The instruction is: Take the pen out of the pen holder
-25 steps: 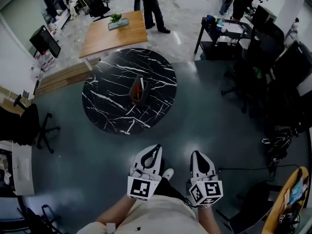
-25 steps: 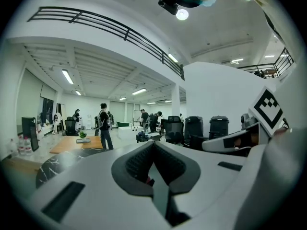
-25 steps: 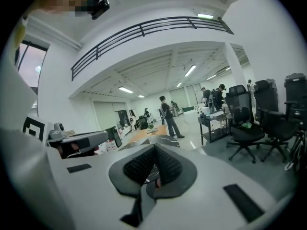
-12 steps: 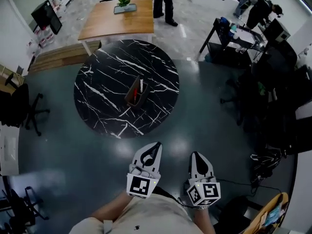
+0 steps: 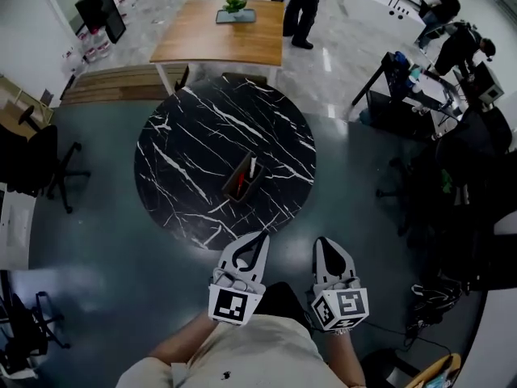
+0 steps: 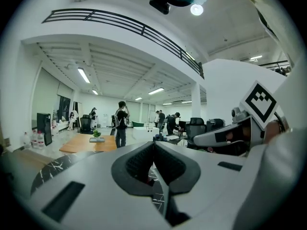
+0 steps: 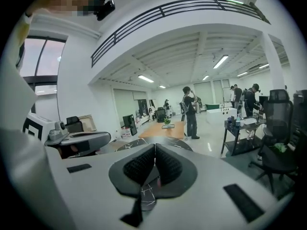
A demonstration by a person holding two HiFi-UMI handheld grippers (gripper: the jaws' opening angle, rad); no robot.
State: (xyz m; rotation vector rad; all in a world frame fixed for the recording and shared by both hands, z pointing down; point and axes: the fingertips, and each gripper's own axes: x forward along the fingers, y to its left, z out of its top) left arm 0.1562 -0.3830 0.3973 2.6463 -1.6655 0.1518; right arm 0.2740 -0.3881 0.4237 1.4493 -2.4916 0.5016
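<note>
A dark brown pen holder (image 5: 240,179) stands near the middle of a round black marble table (image 5: 186,144). A white pen (image 5: 252,166) and a red pen (image 5: 240,181) stick out of it. My left gripper (image 5: 260,236) and right gripper (image 5: 321,242) are held close to my body, short of the table's near edge, both shut with nothing between the jaws. In the left gripper view the left gripper (image 6: 154,143) has its jaw tips touching. The right gripper (image 7: 155,146) is closed the same way in its own view.
A wooden table (image 5: 218,32) with a small plant (image 5: 235,4) stands beyond the round table. A person (image 5: 303,6) stands beside it. Black office chairs (image 5: 36,164) sit at the left. A black cart (image 5: 396,87) and more chairs are at the right.
The view has moved toward the round table, which now lies closer to my grippers. Both grippers stay shut and held in front of me.
</note>
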